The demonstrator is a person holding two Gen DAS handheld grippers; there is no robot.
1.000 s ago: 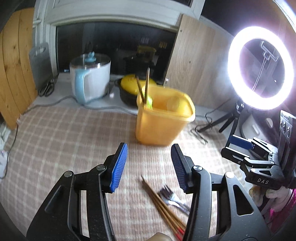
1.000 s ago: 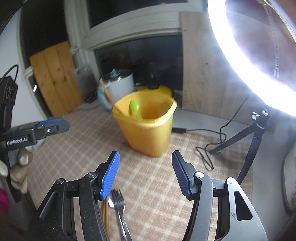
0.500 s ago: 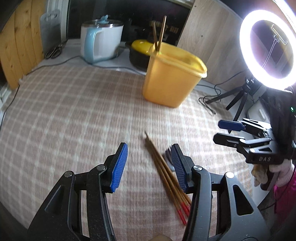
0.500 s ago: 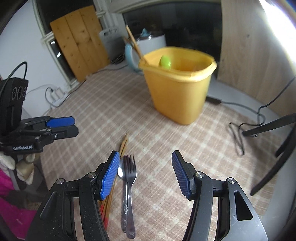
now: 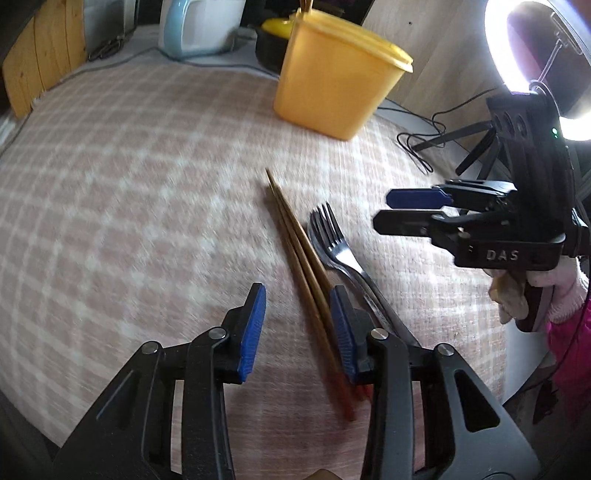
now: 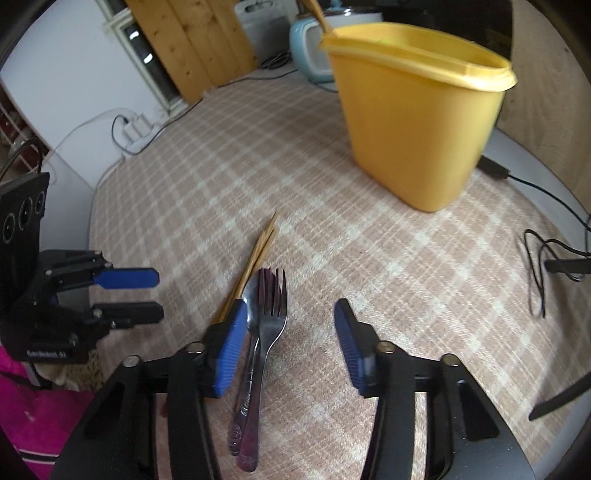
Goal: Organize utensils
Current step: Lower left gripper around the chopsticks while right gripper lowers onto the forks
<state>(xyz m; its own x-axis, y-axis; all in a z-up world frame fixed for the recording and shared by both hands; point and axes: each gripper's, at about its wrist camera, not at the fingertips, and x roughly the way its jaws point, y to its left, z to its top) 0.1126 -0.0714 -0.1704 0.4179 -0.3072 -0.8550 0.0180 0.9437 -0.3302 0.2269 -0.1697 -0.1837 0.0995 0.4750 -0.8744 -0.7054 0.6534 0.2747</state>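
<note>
Yellow bin holds upright chopsticks. Near it on the checked cloth lie wooden chopsticks, touching a steel fork. Both grippers gape wide, holding nothing.

On my bench the utensil bin stands at the back. Before it lie the chopsticks, their tips toward it. The fork and spoon lie touching just right of the chopsticks. Behind the bin stands a kettle.
</note>
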